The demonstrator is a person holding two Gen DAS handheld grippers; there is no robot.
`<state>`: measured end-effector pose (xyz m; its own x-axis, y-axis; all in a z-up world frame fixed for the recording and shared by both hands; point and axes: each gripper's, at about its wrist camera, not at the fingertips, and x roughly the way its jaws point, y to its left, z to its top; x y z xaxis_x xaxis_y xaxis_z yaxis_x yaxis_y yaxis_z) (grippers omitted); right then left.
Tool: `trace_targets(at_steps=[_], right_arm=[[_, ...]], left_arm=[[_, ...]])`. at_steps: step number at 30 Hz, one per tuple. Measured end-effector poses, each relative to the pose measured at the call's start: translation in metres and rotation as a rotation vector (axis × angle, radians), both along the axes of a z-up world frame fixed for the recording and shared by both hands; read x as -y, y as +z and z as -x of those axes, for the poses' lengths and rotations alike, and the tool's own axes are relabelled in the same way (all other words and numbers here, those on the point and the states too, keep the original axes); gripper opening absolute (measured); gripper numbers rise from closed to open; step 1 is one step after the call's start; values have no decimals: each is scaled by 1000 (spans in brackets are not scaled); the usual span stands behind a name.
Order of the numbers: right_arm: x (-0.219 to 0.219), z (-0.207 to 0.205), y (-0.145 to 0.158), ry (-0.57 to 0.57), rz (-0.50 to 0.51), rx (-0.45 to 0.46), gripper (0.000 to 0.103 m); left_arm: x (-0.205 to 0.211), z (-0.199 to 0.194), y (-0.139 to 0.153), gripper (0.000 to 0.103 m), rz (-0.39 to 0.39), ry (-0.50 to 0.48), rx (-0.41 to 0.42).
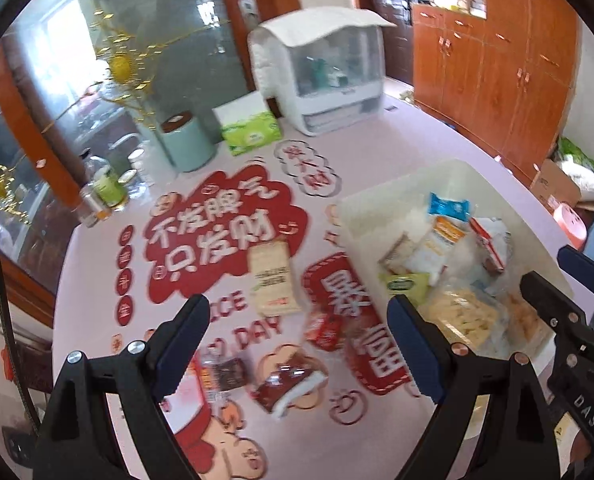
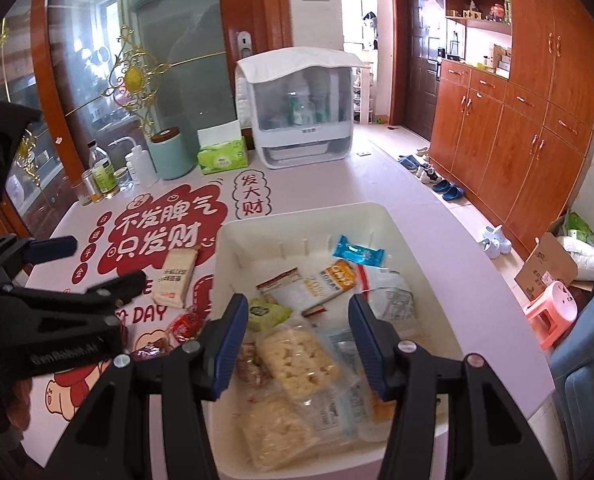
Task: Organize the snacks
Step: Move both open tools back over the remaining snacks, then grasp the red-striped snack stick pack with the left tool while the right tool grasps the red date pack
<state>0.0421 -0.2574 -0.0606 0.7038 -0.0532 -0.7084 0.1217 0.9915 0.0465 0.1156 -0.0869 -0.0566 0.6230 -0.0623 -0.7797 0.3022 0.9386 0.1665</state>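
A white bin (image 2: 401,236) on the pink table holds several snack packets, among them a blue wrapper (image 2: 357,252) and a rice-crisp bar (image 2: 297,356). My right gripper (image 2: 299,344) hovers open over the bin with nothing between its fingers. Loose snacks lie on the mat to the left of the bin: a beige cracker packet (image 1: 273,276), a small red packet (image 1: 323,330), a dark red packet (image 1: 285,388) and a brown packet (image 1: 221,372). Above these loose snacks my left gripper (image 1: 297,344) stands wide open and empty. Each gripper shows in the other's view: left gripper (image 2: 97,264), right gripper (image 1: 557,276).
At the back of the table stand a white covered rack (image 2: 297,112), a green tissue box (image 2: 223,158), a mint canister (image 2: 169,156) and some bottles (image 2: 103,176). The table's curved edge runs along the right; a pink stool (image 2: 553,312) and wooden cabinets (image 2: 517,120) lie beyond.
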Motion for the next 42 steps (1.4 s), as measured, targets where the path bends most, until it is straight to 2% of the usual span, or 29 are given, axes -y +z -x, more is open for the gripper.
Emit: trace_targets(at_steps=[10, 15, 19, 23, 31, 33, 42], right_arm=[[-53, -12, 2, 33, -12, -23, 53], [-88, -18, -4, 77, 0, -52, 53], [-113, -28, -17, 111, -1, -90, 53], [-130, -40, -34, 159, -20, -132, 53], [-146, -71, -86, 224, -38, -270, 53], [-146, -79, -98, 228, -50, -297, 53], [-146, -115, -139, 220, -32, -386, 53]], left_arm=[[-109, -3, 12, 90, -11, 130, 59], [-152, -10, -3, 90, 1, 182, 25], [-172, -15, -21, 90, 5, 182, -15], [-174, -21, -47, 90, -13, 113, -63], [-147, -35, -123, 90, -129, -196, -154], [-141, -37, -135, 90, -142, -246, -160], [-121, -53, -170, 90, -176, -358, -200]])
